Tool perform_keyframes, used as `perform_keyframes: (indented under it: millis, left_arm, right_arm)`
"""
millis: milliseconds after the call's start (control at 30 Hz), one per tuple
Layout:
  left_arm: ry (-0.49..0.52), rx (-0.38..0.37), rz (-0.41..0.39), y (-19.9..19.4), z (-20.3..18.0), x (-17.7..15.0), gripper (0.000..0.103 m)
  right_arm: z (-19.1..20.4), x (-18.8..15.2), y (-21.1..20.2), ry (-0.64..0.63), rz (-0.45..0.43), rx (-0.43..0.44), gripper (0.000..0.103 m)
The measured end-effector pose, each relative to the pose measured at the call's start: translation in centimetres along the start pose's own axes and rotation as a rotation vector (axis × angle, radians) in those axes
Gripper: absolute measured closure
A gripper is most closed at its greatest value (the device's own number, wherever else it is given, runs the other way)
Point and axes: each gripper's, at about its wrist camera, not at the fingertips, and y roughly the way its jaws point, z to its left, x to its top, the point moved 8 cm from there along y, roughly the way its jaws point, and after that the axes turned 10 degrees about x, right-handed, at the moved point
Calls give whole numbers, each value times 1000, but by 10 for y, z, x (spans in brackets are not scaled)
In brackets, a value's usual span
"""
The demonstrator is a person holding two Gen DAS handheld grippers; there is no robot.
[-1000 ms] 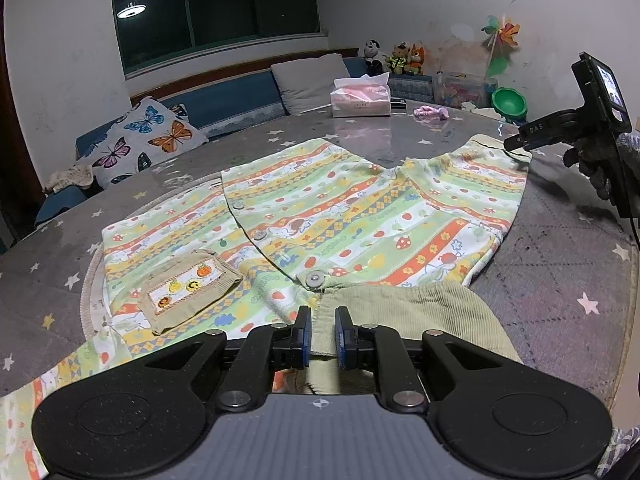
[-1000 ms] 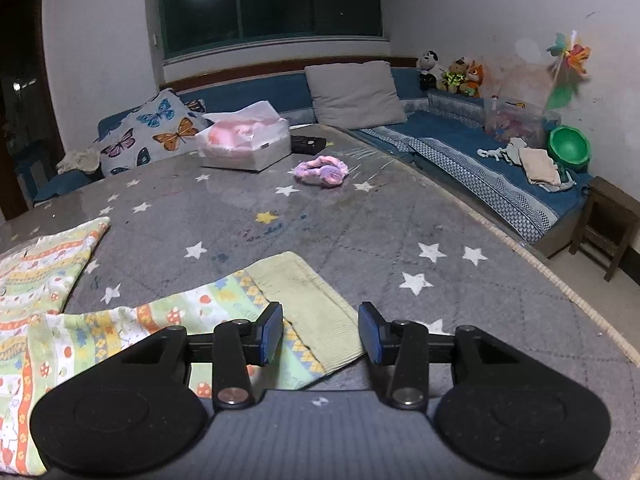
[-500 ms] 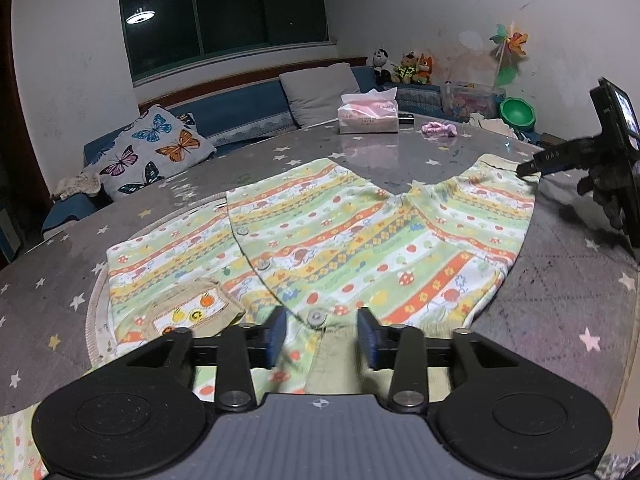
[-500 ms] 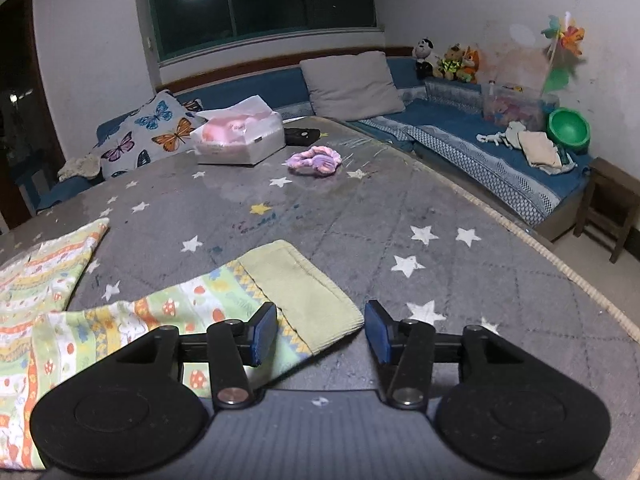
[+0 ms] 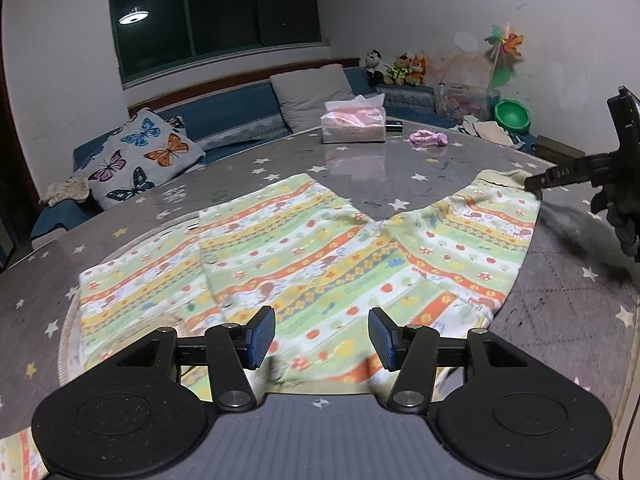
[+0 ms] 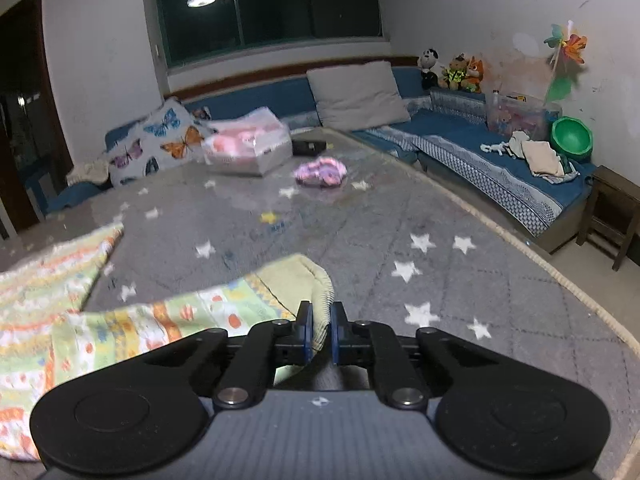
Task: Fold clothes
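Spreading across the middle of the left wrist frame, the striped garment point(image 5: 328, 252) lies flat on the grey star-patterned bench point(image 5: 560, 320), its bands of green, orange, yellow and white dotted with small fruit and flower prints. At the bottom of that frame the left hand-held gripper point(image 5: 322, 340) sits with its blue-padded fingers wide apart above the garment's near edge, gripping nothing. At the right edge of the same frame the right hand-held gripper point(image 5: 538, 182) reaches to the garment's far cuff.

In the right wrist frame, the right hand-held gripper point(image 6: 319, 334) has its fingers drawn almost together on the pale green ribbed cuff point(image 6: 300, 280), which rises between the pads at lower centre; the cloth looks slightly lifted off the bench there, though motion blur makes this hard to confirm. The rest of the garment trails toward the lower left of the frame.

Farther up the bench stand a tissue box point(image 5: 354, 124) and, just right of it, a small pink and purple cloth bundle point(image 5: 429, 137). A butterfly-print cushion point(image 5: 144, 160) leans on the blue sofa at the left.
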Motion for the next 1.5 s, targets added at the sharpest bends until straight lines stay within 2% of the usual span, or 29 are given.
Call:
perform_keyframes:
  millis: [167, 333, 567, 667, 867, 1000, 1267, 1400, 1500]
  left_arm:
    - [38, -26, 16, 14, -21, 7, 48]
    - [66, -61, 9, 23, -45, 14, 48]
    - [141, -67, 21, 37, -73, 7, 48]
    - [125, -69, 13, 34, -71, 6, 48]
    - [19, -53, -50, 0, -34, 8, 48]
    - [-55, 7, -95, -28, 7, -1, 48]
    - [-172, 160, -74, -59, 84, -45, 48]
    - [-224, 214, -42, -65, 111, -63, 48]
    - [-248, 241, -32, -68, 123, -69, 48]
  right_arm:
    - [-1, 2, -5, 34, -11, 27, 95]
    - [11, 24, -29, 25, -56, 82, 95]
    - [59, 65, -72, -37, -120, 208, 96]
    - [91, 81, -88, -89, -138, 272, 96]
    - [180, 101, -107, -243, -140, 408, 96]
    - [246, 94, -100, -351, -107, 491, 96]
    - [353, 45, -58, -454, 21, 620, 96]
    - [387, 11, -35, -458, 102, 670, 96]
    - [399, -13, -28, -451, 166, 722, 87]
